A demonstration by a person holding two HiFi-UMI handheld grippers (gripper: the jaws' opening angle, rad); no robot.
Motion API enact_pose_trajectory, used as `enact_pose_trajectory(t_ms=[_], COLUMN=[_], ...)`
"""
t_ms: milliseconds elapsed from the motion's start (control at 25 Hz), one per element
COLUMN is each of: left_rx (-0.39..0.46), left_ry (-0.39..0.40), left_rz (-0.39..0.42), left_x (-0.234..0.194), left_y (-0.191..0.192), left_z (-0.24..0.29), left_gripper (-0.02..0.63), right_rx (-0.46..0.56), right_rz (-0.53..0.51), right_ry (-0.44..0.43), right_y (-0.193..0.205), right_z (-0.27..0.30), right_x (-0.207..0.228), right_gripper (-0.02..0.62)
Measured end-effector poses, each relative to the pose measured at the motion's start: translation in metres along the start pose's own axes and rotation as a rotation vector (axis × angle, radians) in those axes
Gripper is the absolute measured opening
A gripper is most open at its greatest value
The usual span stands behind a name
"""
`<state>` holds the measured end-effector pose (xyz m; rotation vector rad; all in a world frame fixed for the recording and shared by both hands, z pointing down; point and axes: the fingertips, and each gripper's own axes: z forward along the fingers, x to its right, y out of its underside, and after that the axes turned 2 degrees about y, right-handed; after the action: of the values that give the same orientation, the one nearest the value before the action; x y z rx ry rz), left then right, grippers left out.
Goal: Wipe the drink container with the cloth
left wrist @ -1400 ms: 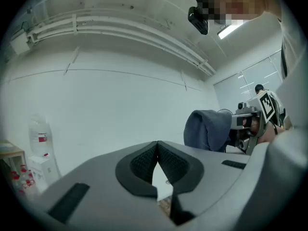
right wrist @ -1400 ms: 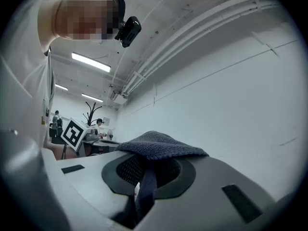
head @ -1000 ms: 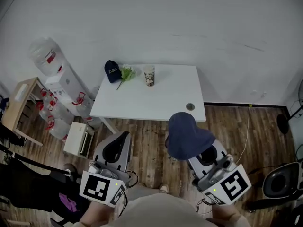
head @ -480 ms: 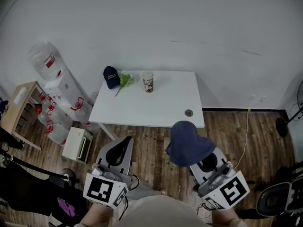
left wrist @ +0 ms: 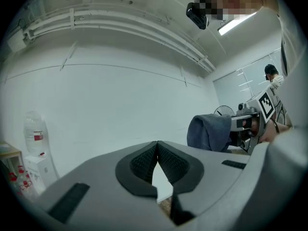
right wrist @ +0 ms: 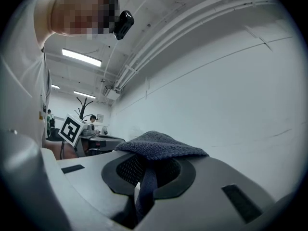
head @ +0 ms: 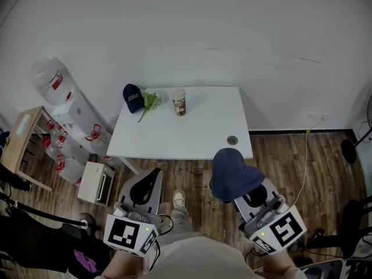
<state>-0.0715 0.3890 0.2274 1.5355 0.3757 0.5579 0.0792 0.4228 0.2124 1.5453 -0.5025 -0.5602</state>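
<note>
The drink container, a pale cup (head: pixel 179 102), stands upright at the back of the white table (head: pixel 192 135). My right gripper (head: pixel 232 176) is shut on a dark blue cloth (head: pixel 232 173) that drapes over its jaws; the right gripper view shows the cloth (right wrist: pixel 159 146) pinched between the pads. My left gripper (head: pixel 150 176) is shut with nothing in it; the left gripper view shows its pads (left wrist: pixel 144 160) meeting. Both grippers hang over the wooden floor in front of the table, well short of the cup.
A dark cap (head: pixel 132 97) and a green sprig (head: pixel 152 100) lie left of the cup. A round cable hole (head: pixel 232 140) sits near the table's front right. Water bottles (head: pixel 49 80) and a small box (head: pixel 96 182) stand at the left. A cord (head: pixel 305 156) runs along the floor.
The view has shifted: the table and cup sit slightly lower and left in the head view. Both grippers keep their places at the bottom of the frame; the cloth stays in the right one.
</note>
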Motion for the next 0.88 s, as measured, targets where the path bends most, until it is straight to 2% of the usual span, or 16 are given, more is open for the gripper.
enact_pose_trajectory(t_ms=[280, 560, 680, 880], left_rx=[0.023, 0.029, 0.021, 0.011], left_ry=[-0.042, -0.025, -0.002, 0.038], left_rz=[0.039, 0.062, 0.058, 0.065], left_x=[-0.039, -0.077, -0.098, -0.137], left_y=[0.005, 0.015, 0.019, 0.026], left_z=[0.041, 0.089, 0.115, 0.163], left_gripper=[0.020, 0.033, 0.172, 0.244], right_rx=[-0.009, -0.050, -0.068, -0.097], right_rz=[-0.002, 0.018, 0.012, 0.031], right_ry=[0.010, 0.024, 0.026, 0.048], right_y=[0.011, 0.030, 0.032, 0.040], right_z=[0.042, 0.101, 0.129, 0.181], right_x=[0.028, 0.061, 0.075, 0.104], right_gripper=[0.060, 0.060, 0.061, 0.061])
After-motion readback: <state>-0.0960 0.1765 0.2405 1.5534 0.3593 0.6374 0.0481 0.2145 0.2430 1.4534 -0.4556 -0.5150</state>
